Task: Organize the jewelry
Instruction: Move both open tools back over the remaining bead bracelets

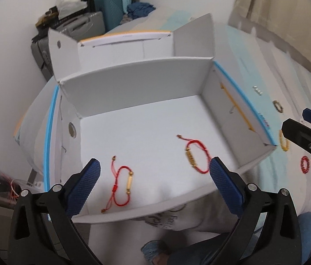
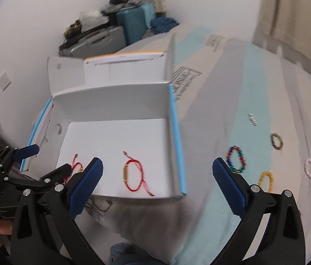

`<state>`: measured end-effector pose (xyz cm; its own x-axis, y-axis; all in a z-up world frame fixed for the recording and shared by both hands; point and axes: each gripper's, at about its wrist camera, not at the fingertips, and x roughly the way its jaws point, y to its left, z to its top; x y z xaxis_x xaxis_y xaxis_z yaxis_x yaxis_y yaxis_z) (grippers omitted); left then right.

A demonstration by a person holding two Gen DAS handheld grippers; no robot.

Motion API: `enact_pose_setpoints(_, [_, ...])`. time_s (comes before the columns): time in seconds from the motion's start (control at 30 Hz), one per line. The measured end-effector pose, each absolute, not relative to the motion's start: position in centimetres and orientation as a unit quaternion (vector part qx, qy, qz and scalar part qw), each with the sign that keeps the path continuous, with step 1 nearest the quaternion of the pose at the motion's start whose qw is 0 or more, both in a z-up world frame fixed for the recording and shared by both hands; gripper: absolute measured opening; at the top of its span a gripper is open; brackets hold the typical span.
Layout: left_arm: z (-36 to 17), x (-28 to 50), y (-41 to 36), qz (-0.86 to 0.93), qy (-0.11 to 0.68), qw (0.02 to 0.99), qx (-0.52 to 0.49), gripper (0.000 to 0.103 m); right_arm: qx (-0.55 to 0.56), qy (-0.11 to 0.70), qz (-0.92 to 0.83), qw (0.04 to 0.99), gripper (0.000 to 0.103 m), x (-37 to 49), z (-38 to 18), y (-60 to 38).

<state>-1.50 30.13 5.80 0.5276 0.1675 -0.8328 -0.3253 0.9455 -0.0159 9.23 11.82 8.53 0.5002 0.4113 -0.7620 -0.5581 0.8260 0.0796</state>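
Note:
An open white box (image 1: 133,81) (image 2: 111,101) lies on the bed. Two red cord bracelets with gold tubes lie on its floor: one at the left (image 1: 123,184) (image 2: 76,165), one at the right (image 1: 196,155) (image 2: 133,174). My left gripper (image 1: 154,185) is open and empty over the box's near edge. My right gripper (image 2: 157,183) is open and empty over the box's right corner. Loose bead bracelets lie on the bedsheet: multicolour (image 2: 236,159), yellow (image 2: 266,180) (image 1: 284,140), dark (image 2: 276,141) (image 1: 278,106), pink (image 2: 309,167), red (image 1: 305,164).
The box's lid (image 1: 199,37) stands open behind it. Small silver pieces (image 2: 252,119) lie on the striped sheet (image 2: 232,88). Suitcases (image 1: 111,8) and clothes are stacked against the far wall. A curtain (image 1: 288,11) hangs at the right. My knee in jeans (image 2: 120,254) is below.

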Motion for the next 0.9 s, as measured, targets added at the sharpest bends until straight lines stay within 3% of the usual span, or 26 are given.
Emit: enact_pose_setpoints(0.9, [7.1, 5.1, 13.0, 0.041, 0.436, 0.899, -0.012, 0.097, -0.017, 0.428, 0.156, 0.89, 0.096, 10.4, 7.7, -10.5])
